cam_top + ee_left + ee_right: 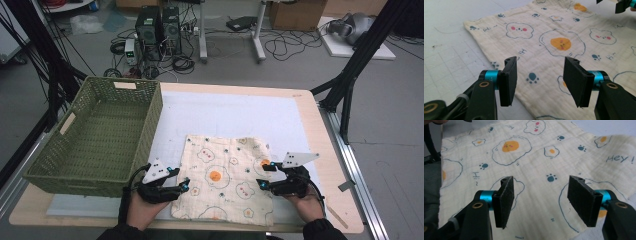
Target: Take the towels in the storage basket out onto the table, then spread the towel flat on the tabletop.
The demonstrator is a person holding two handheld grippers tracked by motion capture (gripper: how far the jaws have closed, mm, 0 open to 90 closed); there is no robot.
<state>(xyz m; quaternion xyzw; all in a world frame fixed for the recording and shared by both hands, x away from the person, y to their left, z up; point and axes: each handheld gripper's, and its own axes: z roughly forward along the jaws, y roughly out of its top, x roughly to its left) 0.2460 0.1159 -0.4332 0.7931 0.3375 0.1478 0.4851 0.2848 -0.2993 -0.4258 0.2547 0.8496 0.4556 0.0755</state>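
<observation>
A cream cloth (225,177) printed with fried eggs and paw marks lies spread flat on the white mat near the table's front edge. My left gripper (183,184) hovers at the cloth's left edge, jaws open and empty, the cloth (554,42) lying below and beyond them. At the cloth's right edge my right gripper (264,176) is open too, with nothing between its pads and the cloth (534,157) under them. In the left gripper view the right gripper (621,5) peeks in at the top right corner.
A green woven basket (150,120) stands empty at the table's left. A white gridded mat (240,112) covers the wooden table (330,165). Beyond the table the floor holds computer towers (157,27), cables and boxes.
</observation>
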